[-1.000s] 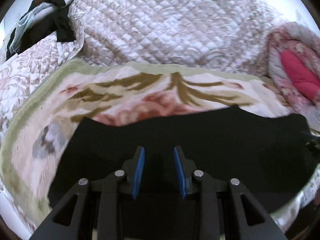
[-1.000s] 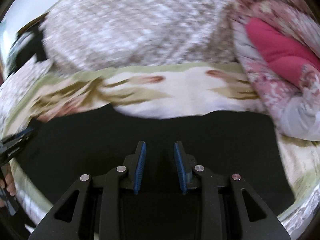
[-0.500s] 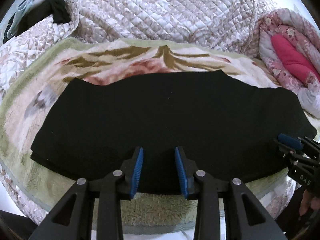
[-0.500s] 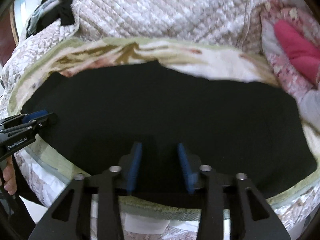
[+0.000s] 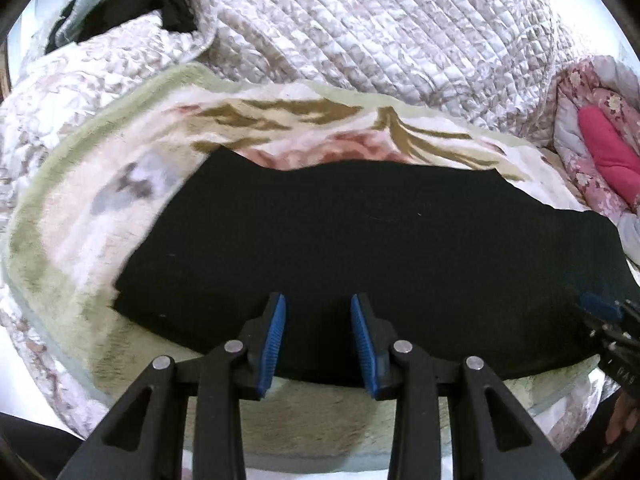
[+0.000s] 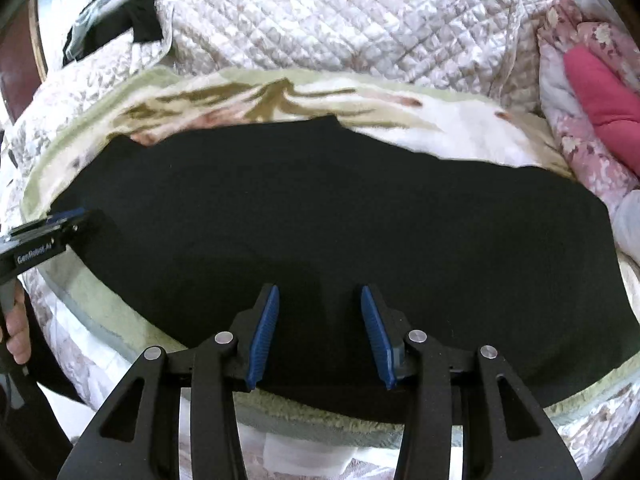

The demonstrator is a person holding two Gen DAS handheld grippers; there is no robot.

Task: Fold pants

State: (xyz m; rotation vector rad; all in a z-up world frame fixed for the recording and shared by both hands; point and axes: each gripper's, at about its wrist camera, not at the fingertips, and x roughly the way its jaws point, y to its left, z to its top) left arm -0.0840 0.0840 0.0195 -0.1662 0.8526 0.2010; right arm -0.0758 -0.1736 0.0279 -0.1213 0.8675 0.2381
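Claws first: my left gripper (image 5: pixel 318 340) has its blue pads parted with nothing between them, poised at the near hem of the black pants (image 5: pixel 360 248). My right gripper (image 6: pixel 320 332) is likewise spread and empty, over the same near edge further along.

Moving outward, the pants lie flat as a wide, dark band across a floral fleece blanket (image 5: pixel 100 184) on a bed, long side running left to right. In the left wrist view the right gripper's tip shows at the far right edge; in the right wrist view the left gripper shows at the far left, beside the pants' left end.

Beyond the blanket sit a quilted cream bedspread (image 5: pixel 400 32), a pink floral duvet (image 6: pixel 580 52) bundled at the right, and dark clothing (image 6: pixel 108 24) heaped at the back left.

I judge that one lengthwise fold is done and I am between folds, nothing gripped. The next move calls for pinching an end or hem, catching all layers so they lift together without sliding apart.
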